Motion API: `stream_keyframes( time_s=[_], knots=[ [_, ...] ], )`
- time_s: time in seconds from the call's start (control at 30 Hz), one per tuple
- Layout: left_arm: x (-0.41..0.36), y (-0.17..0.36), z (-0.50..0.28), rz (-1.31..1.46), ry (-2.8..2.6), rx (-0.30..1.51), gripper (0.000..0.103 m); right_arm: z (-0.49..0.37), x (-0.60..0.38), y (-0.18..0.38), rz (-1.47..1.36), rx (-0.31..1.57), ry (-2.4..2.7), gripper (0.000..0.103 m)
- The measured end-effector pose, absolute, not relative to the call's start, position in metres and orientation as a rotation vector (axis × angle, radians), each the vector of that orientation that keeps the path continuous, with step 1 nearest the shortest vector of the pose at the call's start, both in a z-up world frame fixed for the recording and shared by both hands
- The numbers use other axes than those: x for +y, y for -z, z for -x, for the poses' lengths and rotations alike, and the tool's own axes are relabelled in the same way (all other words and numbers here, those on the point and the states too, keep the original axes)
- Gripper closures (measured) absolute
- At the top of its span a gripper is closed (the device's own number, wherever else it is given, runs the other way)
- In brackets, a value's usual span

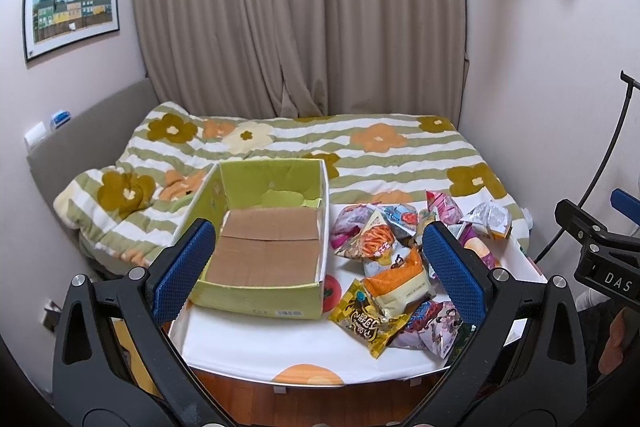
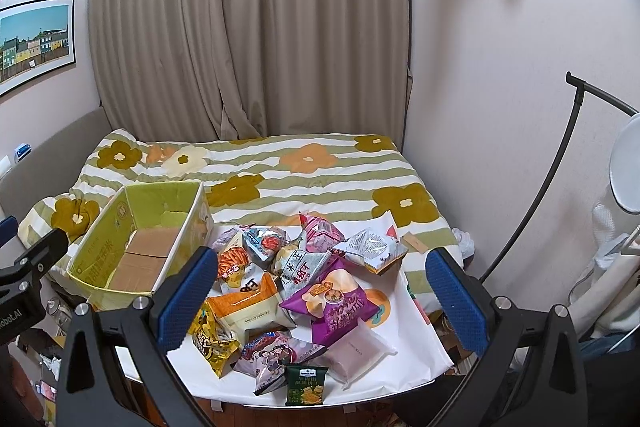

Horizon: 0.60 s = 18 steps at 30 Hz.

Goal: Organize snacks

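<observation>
An empty green cardboard box [image 1: 262, 301] [image 2: 96, 247] stands on the left of a small white table [image 1: 280, 343] [image 2: 416, 339]. A pile of several snack packets [image 1: 400, 259] [image 2: 296, 287] lies to its right, among them a purple chip bag [image 2: 334, 301], an orange packet [image 2: 246, 309], a yellow packet [image 1: 366, 319] and a small green packet [image 2: 306, 385] at the front edge. My left gripper [image 1: 316, 265] is open and empty, held in front of the box and pile. My right gripper [image 2: 320, 295] is open and empty, held above the pile's near side.
A bed with a green-striped flower quilt [image 1: 360, 151] [image 2: 320, 167] lies behind the table, beige curtains [image 1: 300, 7] behind it. A black lamp stand [image 2: 536, 195] and a round mirror [image 2: 628, 163] stand at the right. The right gripper body [image 1: 600, 251] shows in the left wrist view.
</observation>
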<state>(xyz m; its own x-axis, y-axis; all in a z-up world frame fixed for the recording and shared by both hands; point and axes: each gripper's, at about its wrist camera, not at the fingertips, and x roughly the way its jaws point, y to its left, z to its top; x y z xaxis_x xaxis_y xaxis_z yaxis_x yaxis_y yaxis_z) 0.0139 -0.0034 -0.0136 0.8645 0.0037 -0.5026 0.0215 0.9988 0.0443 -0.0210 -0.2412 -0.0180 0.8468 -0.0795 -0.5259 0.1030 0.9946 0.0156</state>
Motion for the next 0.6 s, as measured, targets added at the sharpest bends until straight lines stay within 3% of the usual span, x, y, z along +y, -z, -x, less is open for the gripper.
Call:
stream_keyframes(
  time_s=[0.6],
  knots=[
    [-0.0038,0.0176,-0.0154,-0.047,0.013,0.538,0.001,0.0201,-0.2409,0.0228,-0.046,0.559,0.097,0.000]
  ],
)
